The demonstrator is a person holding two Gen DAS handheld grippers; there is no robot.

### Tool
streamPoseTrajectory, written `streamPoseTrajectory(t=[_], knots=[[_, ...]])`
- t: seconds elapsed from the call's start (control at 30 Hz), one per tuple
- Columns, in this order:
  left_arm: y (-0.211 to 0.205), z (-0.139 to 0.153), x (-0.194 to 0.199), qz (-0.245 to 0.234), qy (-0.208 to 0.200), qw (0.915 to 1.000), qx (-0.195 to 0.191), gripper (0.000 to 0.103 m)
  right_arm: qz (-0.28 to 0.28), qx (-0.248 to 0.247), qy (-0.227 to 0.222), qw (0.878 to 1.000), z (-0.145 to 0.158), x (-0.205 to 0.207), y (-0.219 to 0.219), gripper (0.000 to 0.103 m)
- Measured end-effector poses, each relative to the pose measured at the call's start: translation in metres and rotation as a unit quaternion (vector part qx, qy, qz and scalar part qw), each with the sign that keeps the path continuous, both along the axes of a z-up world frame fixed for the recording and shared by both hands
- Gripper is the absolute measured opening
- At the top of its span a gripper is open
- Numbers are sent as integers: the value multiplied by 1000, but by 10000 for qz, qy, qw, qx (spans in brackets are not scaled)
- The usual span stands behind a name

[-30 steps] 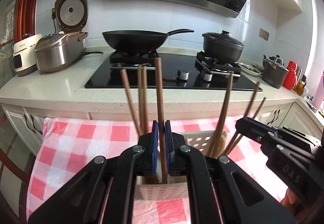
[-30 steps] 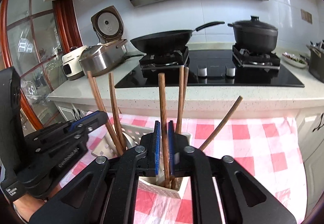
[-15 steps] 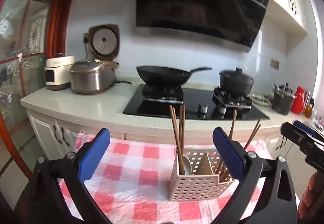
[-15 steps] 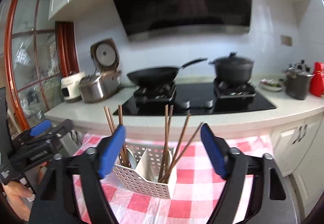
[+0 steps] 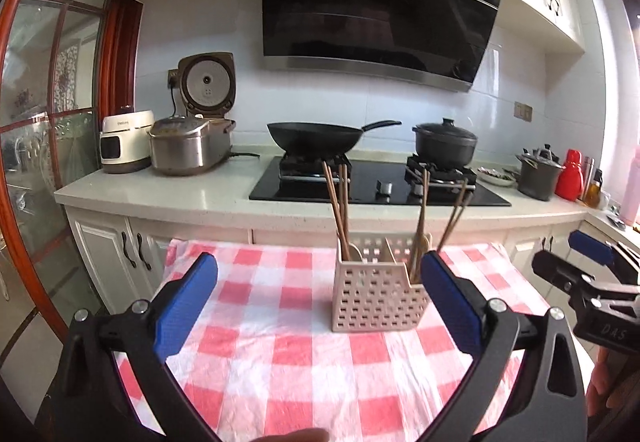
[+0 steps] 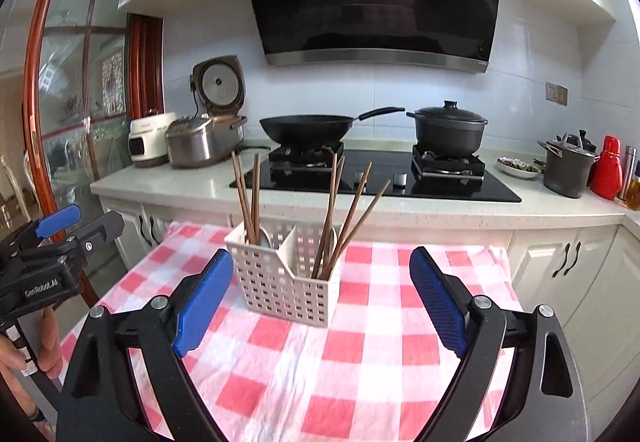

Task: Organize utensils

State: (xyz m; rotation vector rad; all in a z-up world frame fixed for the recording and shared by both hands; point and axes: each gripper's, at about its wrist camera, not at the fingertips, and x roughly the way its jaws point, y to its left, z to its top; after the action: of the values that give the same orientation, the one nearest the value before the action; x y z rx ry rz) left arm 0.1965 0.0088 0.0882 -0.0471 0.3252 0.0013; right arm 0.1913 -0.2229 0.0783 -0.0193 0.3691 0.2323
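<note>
A cream perforated utensil holder [image 5: 374,298] [image 6: 288,284] with two compartments stands on the red-and-white checked cloth [image 5: 280,362] [image 6: 360,354]. Brown chopsticks [image 5: 338,202] [image 6: 248,194] stand upright in its left compartment beside a spoon, and more chopsticks [image 5: 422,226] [image 6: 348,218] lean in the right one. My left gripper [image 5: 318,308] is open, back from the holder, with nothing between its blue pads. The jaws of my right gripper [image 6: 320,302] are opening, empty, also short of the holder. In the left wrist view my right gripper [image 5: 588,266] shows at the right edge.
Behind the table runs a white counter [image 5: 160,194] with a rice cooker [image 5: 192,146], a black hob carrying a wok [image 5: 316,134] and a lidded pot [image 5: 444,142]. A grey pot and a red bottle [image 6: 606,166] stand at the right. A hand holds the left gripper's handle [image 6: 28,338].
Both grippers were shut on chopsticks standing in the holder; they have let go, opened wide and drawn back from it. The chopsticks stay in their compartments.
</note>
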Motion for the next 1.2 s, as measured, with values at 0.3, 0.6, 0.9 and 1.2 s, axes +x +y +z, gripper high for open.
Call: streamPoseTrajectory(t=[0.3,0.6,0.9,1.2], knots=[[-13,-7,-2,-155,208,9996,65,98,-11,-133,227,9997,-4,-2,6,85],[-11,-17,9,-218,561,9982,-22,98,-62,-15,452,9990,-12,5,-2,85],[-17,-18,9,-332,583,9977,-6,98,-48,-53,457,9989,-13,3,0,85],[-16,-18,9,-339,582,9977,-6,98,-58,-63,466,9989,-12,2,-1,85]])
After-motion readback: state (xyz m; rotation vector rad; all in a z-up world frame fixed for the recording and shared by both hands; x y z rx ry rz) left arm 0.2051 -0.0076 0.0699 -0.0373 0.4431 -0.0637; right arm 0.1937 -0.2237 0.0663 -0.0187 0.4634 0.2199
